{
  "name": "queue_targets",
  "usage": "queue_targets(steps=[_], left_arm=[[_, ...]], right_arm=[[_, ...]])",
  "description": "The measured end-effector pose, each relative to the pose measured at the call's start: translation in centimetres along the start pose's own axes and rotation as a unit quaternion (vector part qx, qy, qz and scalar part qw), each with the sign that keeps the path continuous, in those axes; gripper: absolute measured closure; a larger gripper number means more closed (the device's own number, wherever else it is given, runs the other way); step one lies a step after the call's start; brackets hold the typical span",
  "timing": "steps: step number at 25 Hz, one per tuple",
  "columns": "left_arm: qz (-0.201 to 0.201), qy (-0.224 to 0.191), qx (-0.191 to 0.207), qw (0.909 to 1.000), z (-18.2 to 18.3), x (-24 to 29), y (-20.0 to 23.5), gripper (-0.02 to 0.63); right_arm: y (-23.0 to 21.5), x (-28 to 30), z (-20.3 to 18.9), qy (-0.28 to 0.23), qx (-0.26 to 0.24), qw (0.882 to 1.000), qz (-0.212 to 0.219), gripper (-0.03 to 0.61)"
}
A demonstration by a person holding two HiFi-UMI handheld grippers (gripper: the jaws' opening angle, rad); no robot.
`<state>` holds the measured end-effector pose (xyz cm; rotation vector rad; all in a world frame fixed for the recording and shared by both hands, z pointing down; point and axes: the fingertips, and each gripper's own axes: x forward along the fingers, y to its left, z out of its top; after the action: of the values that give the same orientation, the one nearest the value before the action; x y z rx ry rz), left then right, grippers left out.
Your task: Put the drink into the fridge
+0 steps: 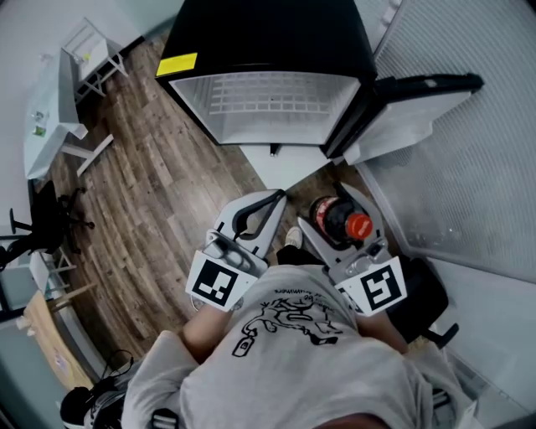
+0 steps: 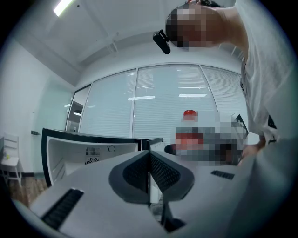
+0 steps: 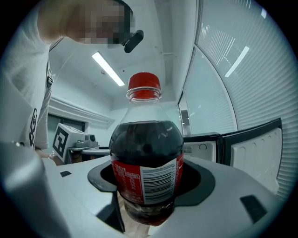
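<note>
Drink (image 3: 146, 162): upright in right gripper (image 1: 341, 209), jaws clamped on its body.
Left gripper (image 2: 150, 173): level beside it, jaws together, empty, facing open fridge (image 1: 268, 33).

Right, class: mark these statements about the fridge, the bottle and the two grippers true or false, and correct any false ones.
1. The fridge door stands open. True.
2. The right gripper grips a cola bottle in its jaws. True.
3. The bottle's cap is blue. False: it is red.
4. The left gripper holds a can. False: its jaws are together, empty.
5. The bottle is inside the fridge. False: it is outside, in the right gripper.
</note>
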<state>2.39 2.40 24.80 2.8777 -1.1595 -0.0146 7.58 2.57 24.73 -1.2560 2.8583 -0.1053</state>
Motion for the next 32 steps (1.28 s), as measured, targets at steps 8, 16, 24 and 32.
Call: queue_targets(steps=[8,16,24,32], left_arm=[[0.014,0.0,0.002,0.9999,-0.2,3.0,0.7,0.611],[0.017,0.001,0.006,0.9998,0.2,3.2,2.0,0.611],[0.001,-0.011,0.006,0.9999,0.9,2.4,3.7,0.611],[-0.015,-0.015,-0.005,0.9998,1.0,2.3,5.9,0.611]], right_arm=[[-2.6,1.2,0.7,-0.005,-0.005,1.0,0.022,0.256],[-2.6,2.5,1.0,-0.004,-0.006,0.999,0.031,0.255],[-1.9,4.2,0.7,0.001,-0.011,1.0,0.018,0.256],[-1.8,6.4,1.2,-0.004,-0.008,1.0,-0.002,0.256]])
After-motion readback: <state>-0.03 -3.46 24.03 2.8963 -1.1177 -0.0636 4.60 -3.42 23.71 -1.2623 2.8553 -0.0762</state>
